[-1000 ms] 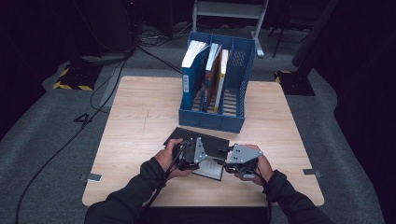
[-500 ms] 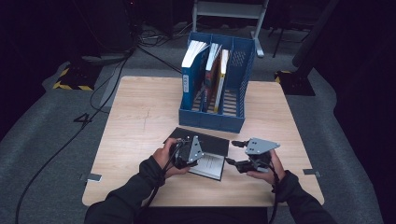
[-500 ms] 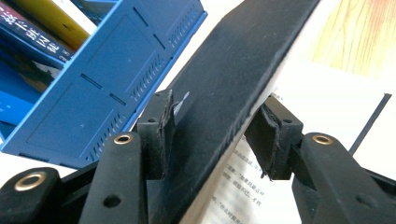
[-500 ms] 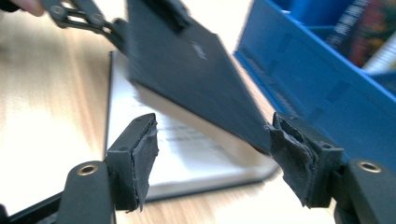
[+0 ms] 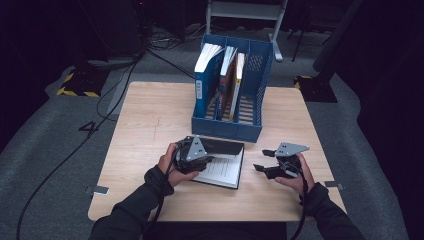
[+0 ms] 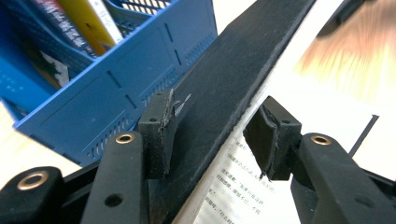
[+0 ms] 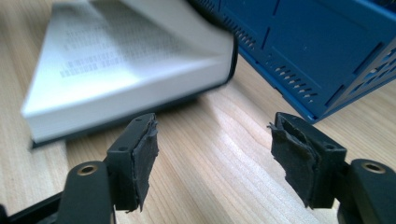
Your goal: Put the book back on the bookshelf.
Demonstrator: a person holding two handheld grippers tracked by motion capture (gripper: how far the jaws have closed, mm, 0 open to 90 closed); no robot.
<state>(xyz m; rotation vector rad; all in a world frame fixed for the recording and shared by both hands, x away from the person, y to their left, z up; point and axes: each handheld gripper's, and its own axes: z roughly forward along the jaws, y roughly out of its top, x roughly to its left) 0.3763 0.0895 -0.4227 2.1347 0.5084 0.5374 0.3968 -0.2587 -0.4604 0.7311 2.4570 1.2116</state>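
My right gripper (image 5: 264, 168) just let go of the book (image 5: 223, 169) and backed off to its right, jaws wide with nothing between them. My left gripper (image 6: 212, 135) straddles the lifted black cover, pads not pinching. The book lies open just in front of the blue file rack (image 5: 235, 127), so the left now has to close it alone.

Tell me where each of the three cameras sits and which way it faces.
High view: above the person's side, looking forward and down on the table; both forearms, left gripper and right gripper show.
Left gripper view: rides the left gripper, looking along its jaws at the book's black cover.
Right gripper view: rides the right gripper, looking over bare wood at the open book.
All three share the book and blue file rack.
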